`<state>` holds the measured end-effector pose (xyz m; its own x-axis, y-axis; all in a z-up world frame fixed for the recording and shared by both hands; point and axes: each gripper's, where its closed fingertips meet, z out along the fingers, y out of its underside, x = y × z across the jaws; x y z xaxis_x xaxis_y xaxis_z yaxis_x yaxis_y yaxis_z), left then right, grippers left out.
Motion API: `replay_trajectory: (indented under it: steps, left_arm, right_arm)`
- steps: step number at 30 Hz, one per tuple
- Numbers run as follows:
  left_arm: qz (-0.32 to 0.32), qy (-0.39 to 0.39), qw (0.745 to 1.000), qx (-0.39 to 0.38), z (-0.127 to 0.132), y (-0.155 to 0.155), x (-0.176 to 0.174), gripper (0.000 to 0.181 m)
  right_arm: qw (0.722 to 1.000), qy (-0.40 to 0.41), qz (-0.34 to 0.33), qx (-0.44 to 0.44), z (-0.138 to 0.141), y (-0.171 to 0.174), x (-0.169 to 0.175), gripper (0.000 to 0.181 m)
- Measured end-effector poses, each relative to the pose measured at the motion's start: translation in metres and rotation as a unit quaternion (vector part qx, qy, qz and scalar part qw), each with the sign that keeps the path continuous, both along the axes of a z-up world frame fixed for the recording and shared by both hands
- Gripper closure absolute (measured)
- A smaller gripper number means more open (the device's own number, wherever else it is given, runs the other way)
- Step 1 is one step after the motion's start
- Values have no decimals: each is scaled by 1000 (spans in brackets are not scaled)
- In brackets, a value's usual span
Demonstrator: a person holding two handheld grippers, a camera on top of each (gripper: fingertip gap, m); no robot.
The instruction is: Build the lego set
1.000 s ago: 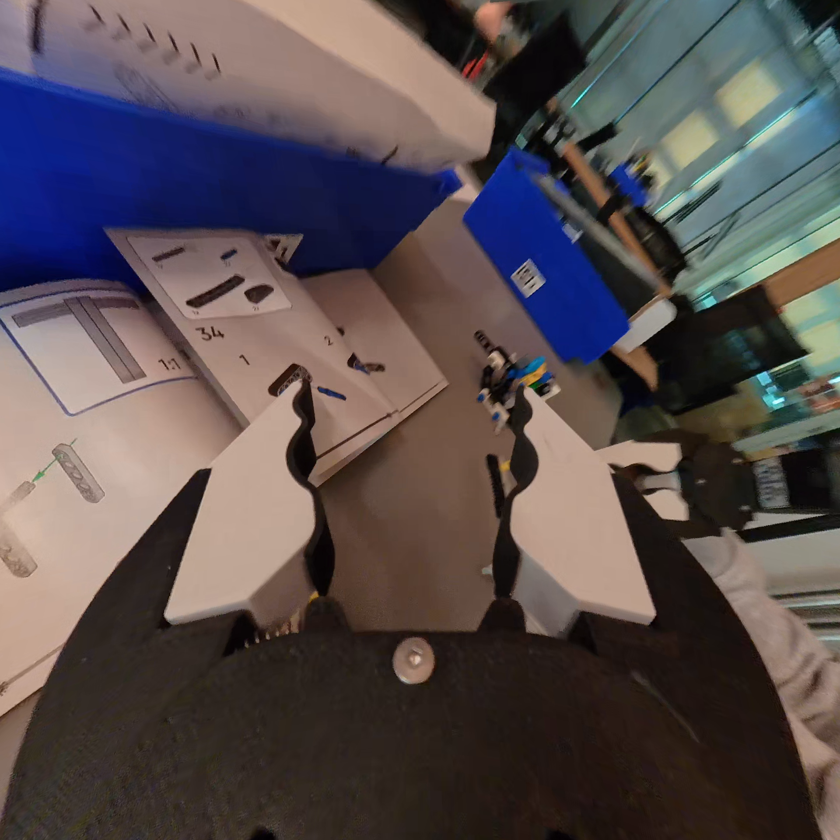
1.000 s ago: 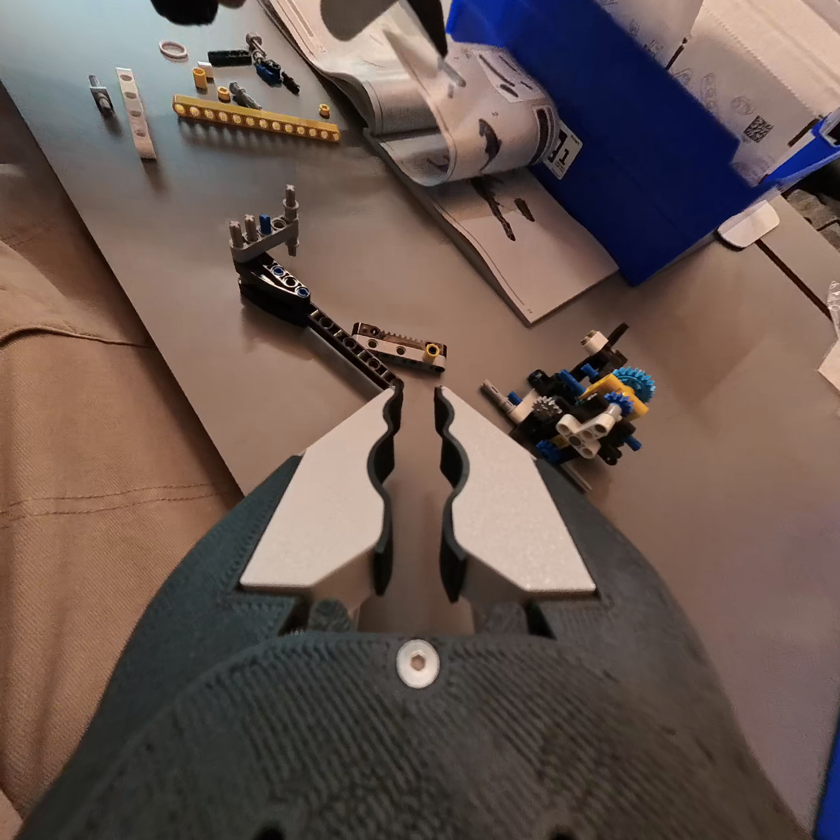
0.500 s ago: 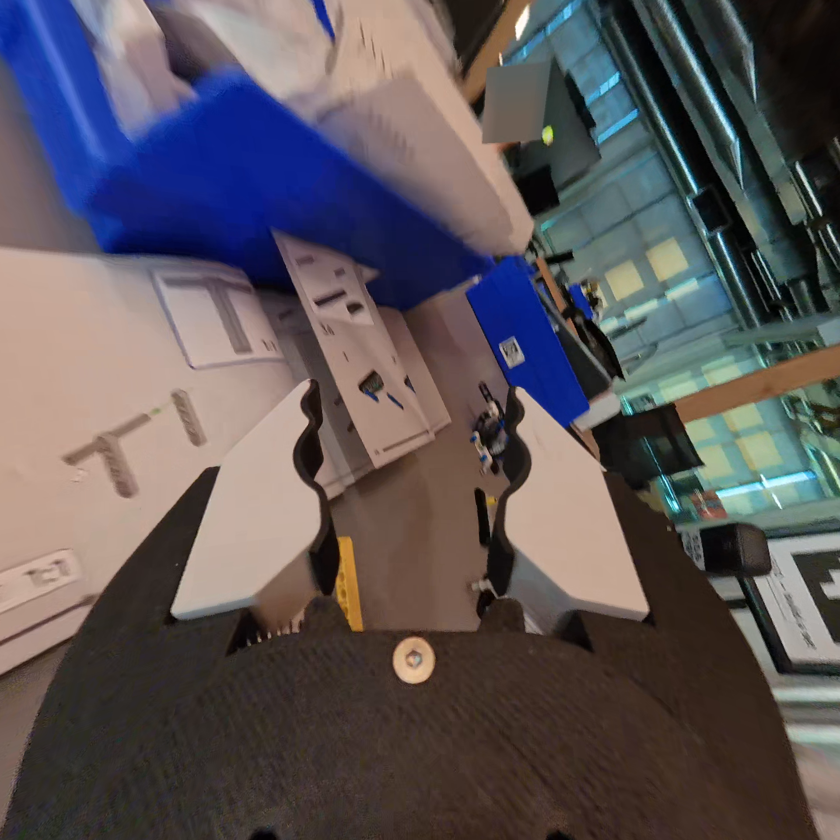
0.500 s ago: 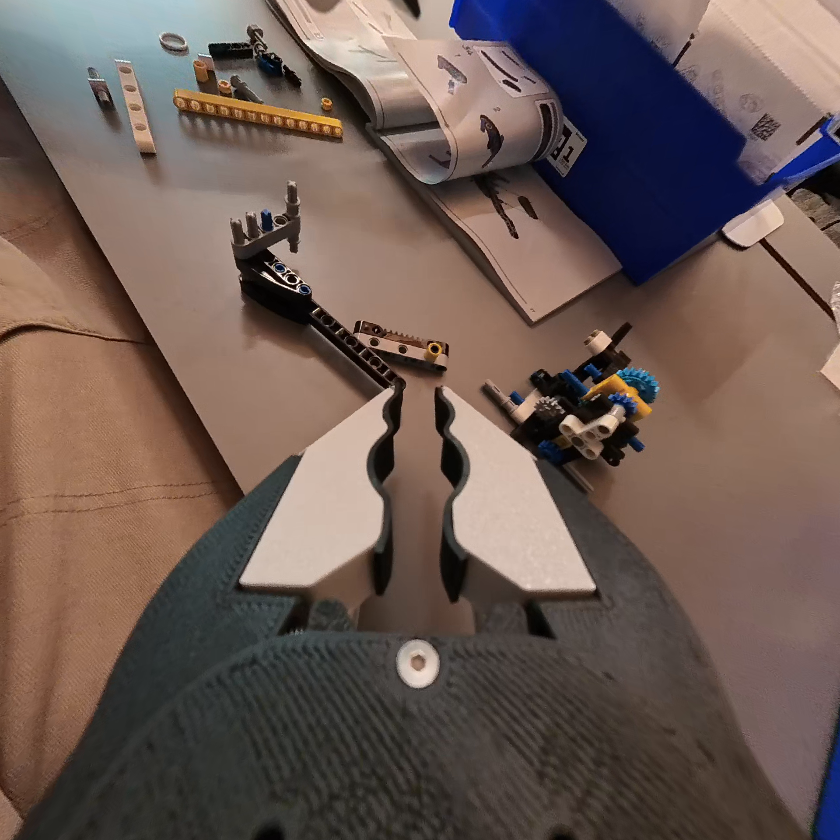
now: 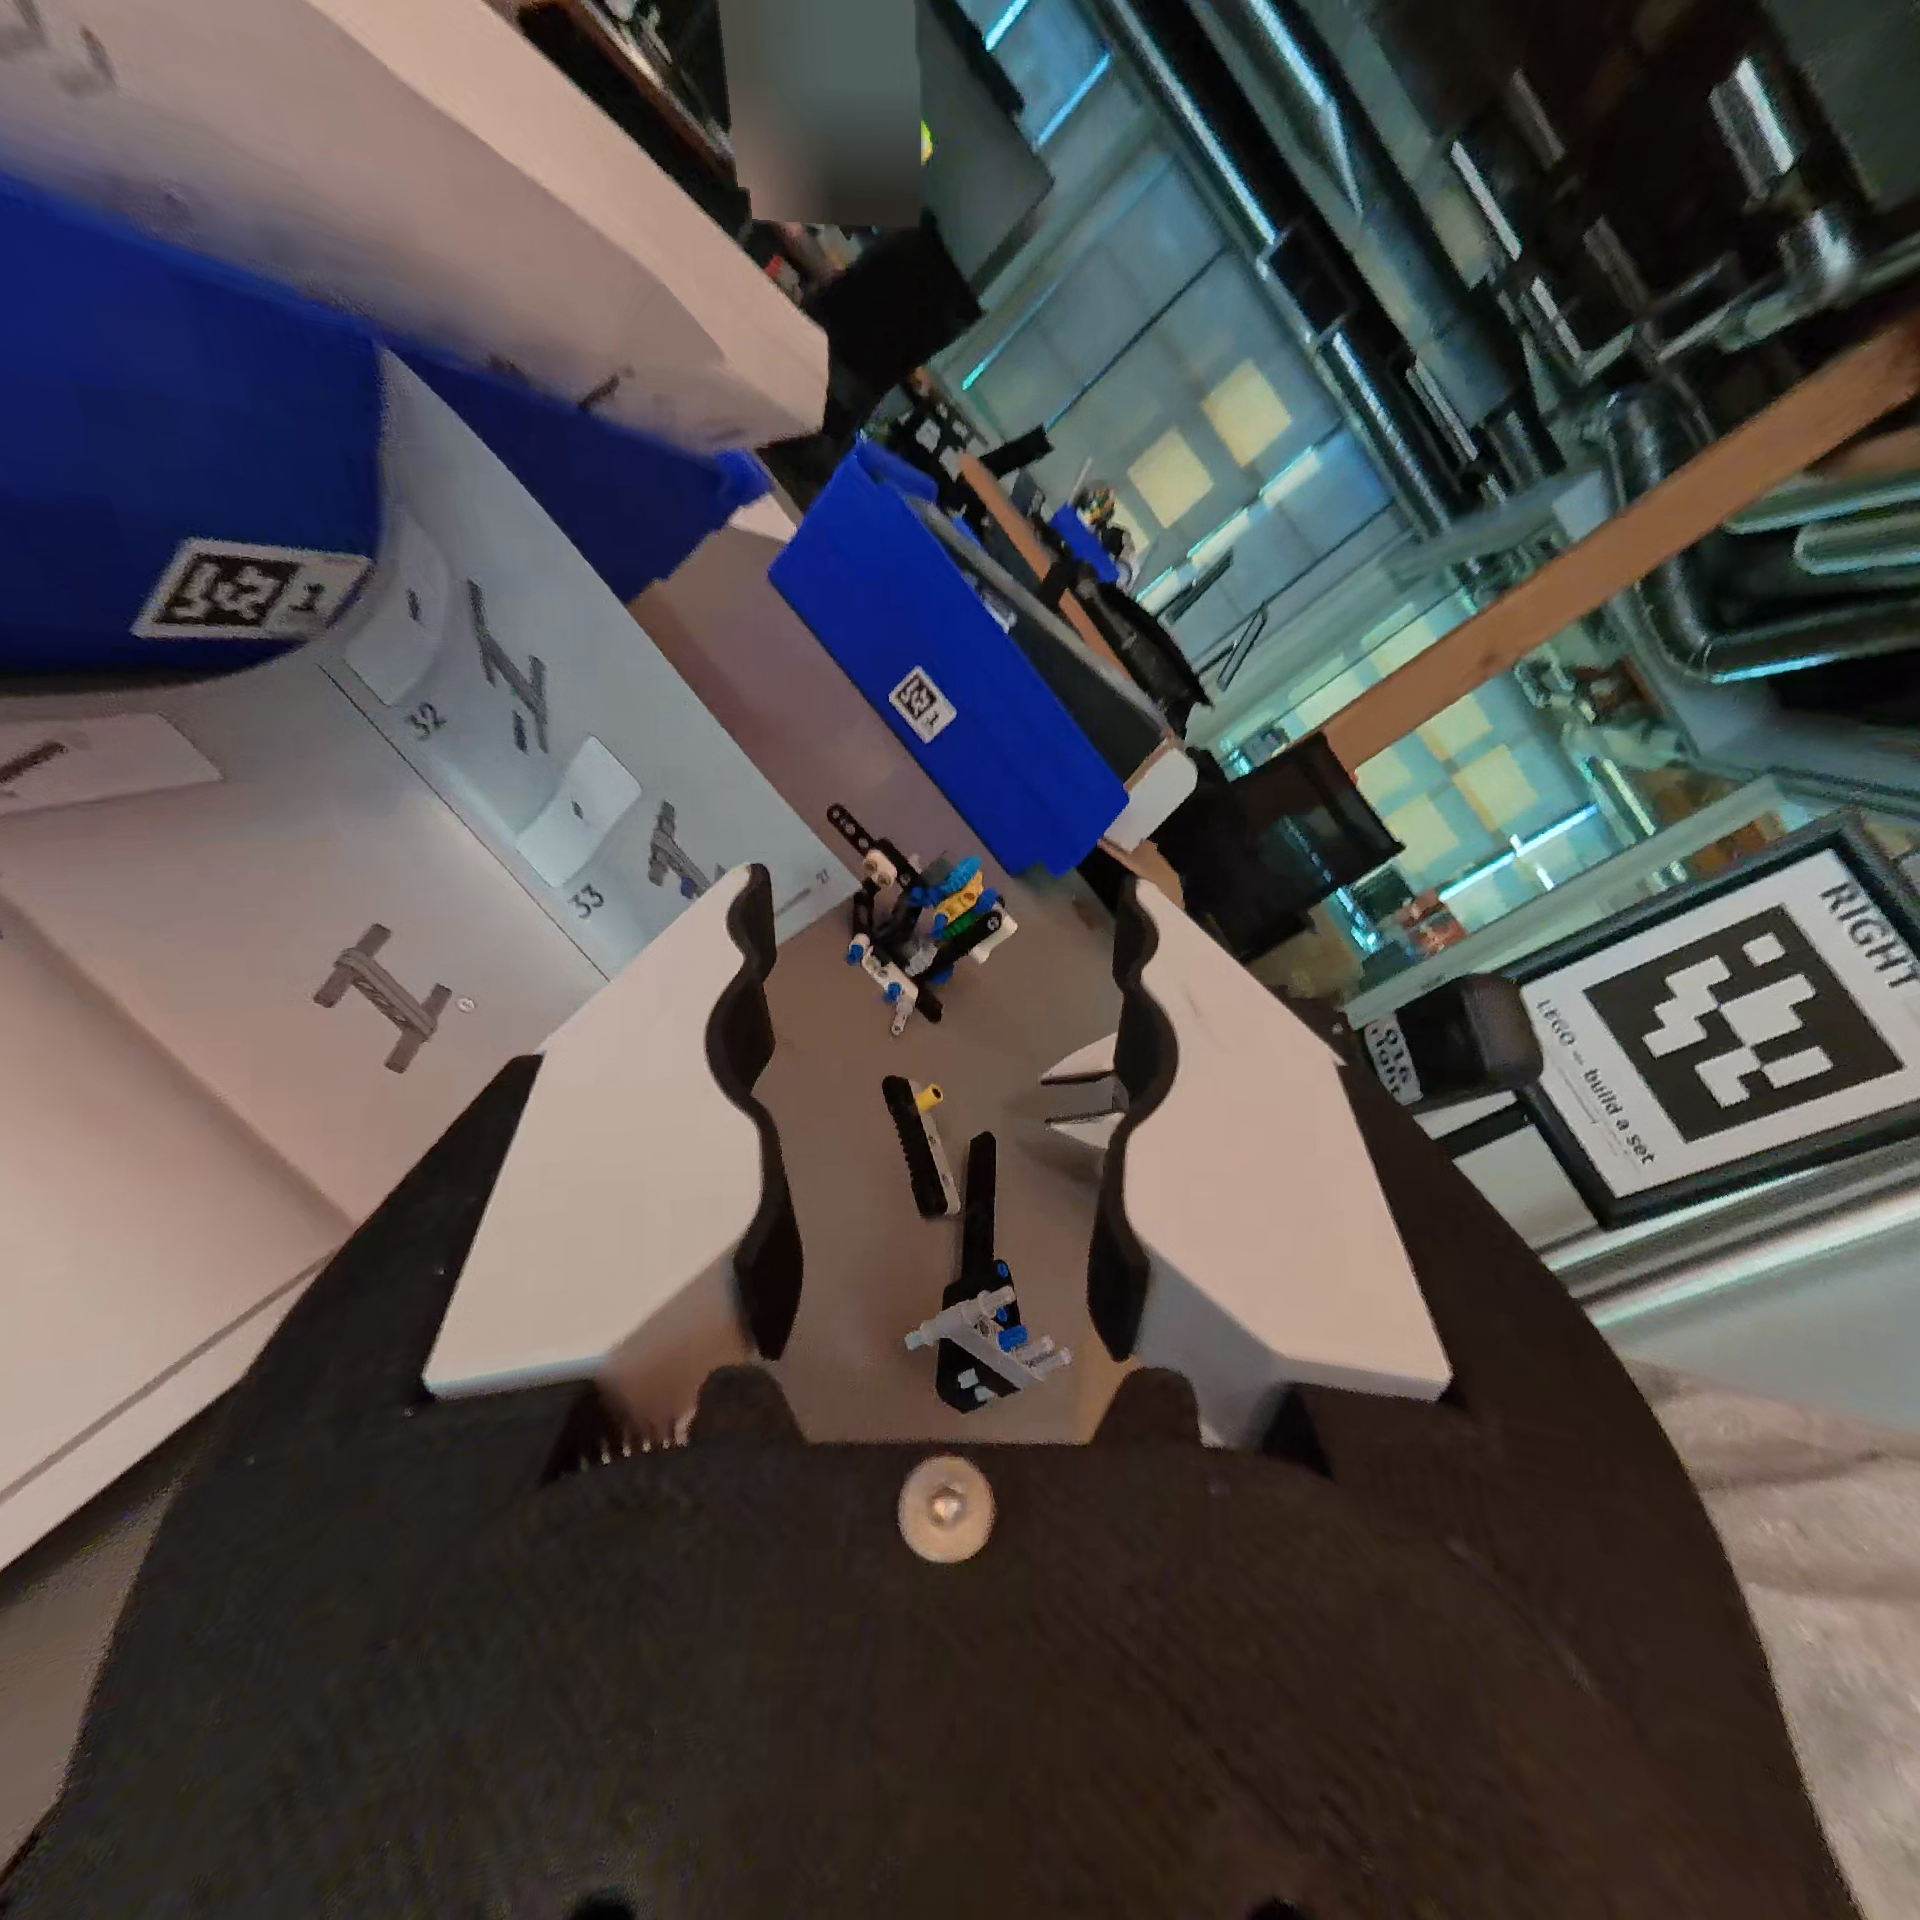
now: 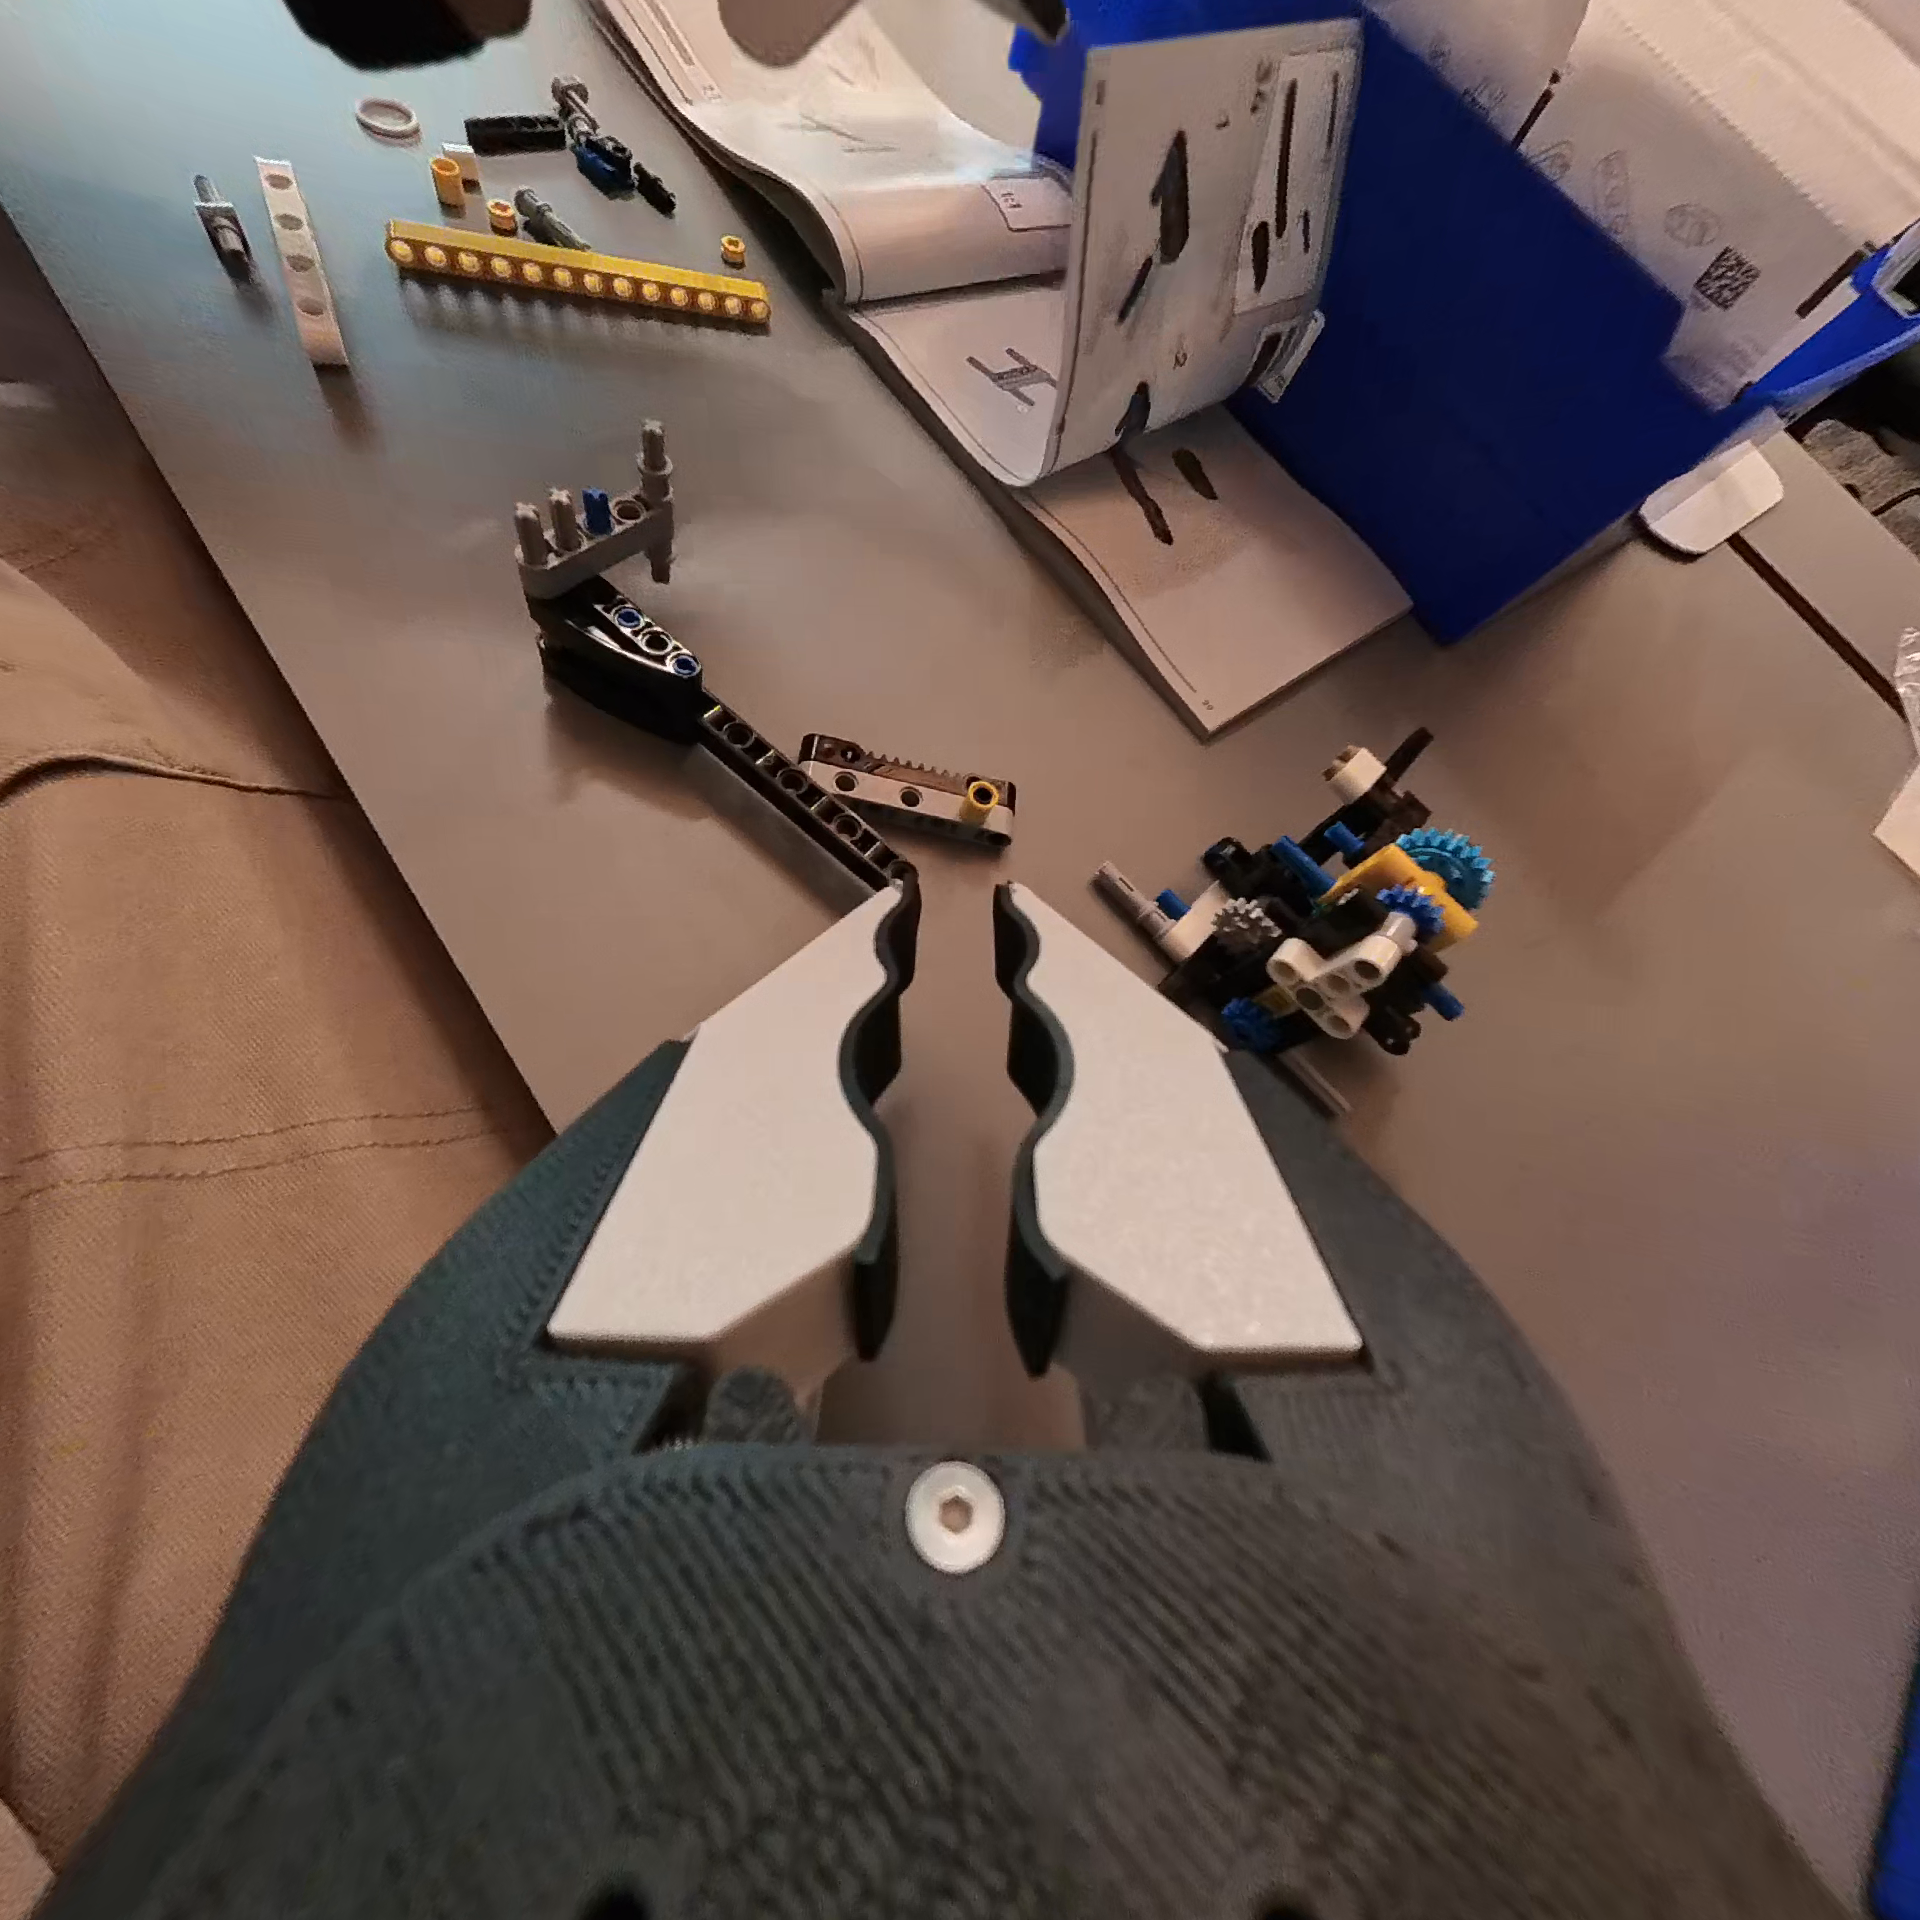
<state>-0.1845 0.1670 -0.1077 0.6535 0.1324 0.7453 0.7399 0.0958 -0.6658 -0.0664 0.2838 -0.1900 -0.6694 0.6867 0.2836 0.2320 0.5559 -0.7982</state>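
Observation:
My left gripper point(image 5: 940, 904) is open and empty, held low over the grey table point(image 5: 831, 1351). Between its fingers lie a black beam with a grey pin piece point(image 5: 982, 1288), a toothed rack piece point(image 5: 920, 1148) and, farther off, the colourful gear assembly point(image 5: 935, 925). My right gripper point(image 6: 956, 888) is empty, its jaws only narrowly apart, above the table's near edge. The black beam point(image 6: 644, 644) and rack piece point(image 6: 904, 790) lie just ahead to its left, the gear assembly point(image 6: 1340, 935) to its right. The open instruction booklet point(image 6: 935, 208) has one page point(image 6: 1174, 260) standing up.
A yellow long beam point(image 6: 577, 275), a white beam point(image 6: 301, 260) and several small pins lie at the far left. A blue bin point(image 6: 1475, 364) stands behind the booklet, another blue bin point(image 5: 945, 686) farther back. Tan cloth point(image 6: 208, 1039) lies left of the table edge. The gap from one gripper's tips to the other's is roughly 20 cm.
My left gripper has swung round and now looks along the table over the loose parts. A booklet page has lifted and stands upright. My right gripper has stayed in place.

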Motion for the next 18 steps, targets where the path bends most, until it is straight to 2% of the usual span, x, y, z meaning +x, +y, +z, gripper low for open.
replay_trajectory:
  steps: [5,10,13,15,16,18]
  left_arm:
    - [23,-26,999,38,2,-21,-14,118]
    - [36,-38,998,43,-4,-26,-19,117]
    - [59,-33,998,18,-11,-18,-23,114]
    - [100,-20,995,-13,-18,-9,-32,101]
    - [104,-15,994,-22,-21,-1,-30,100]
    - [65,-14,998,-15,-18,25,-12,99]
  right_arm:
    - [1000,-1,0,0,0,0,0,168]
    - [1000,-2,0,0,-1,-1,-1,168]
    - [1000,-2,0,0,-1,-1,-1,168]
    - [1000,-3,0,-1,-1,-1,-1,168]
    - [1000,-3,0,-1,-1,-1,-1,168]
    - [1000,-3,-1,1,-2,-1,-1,168]
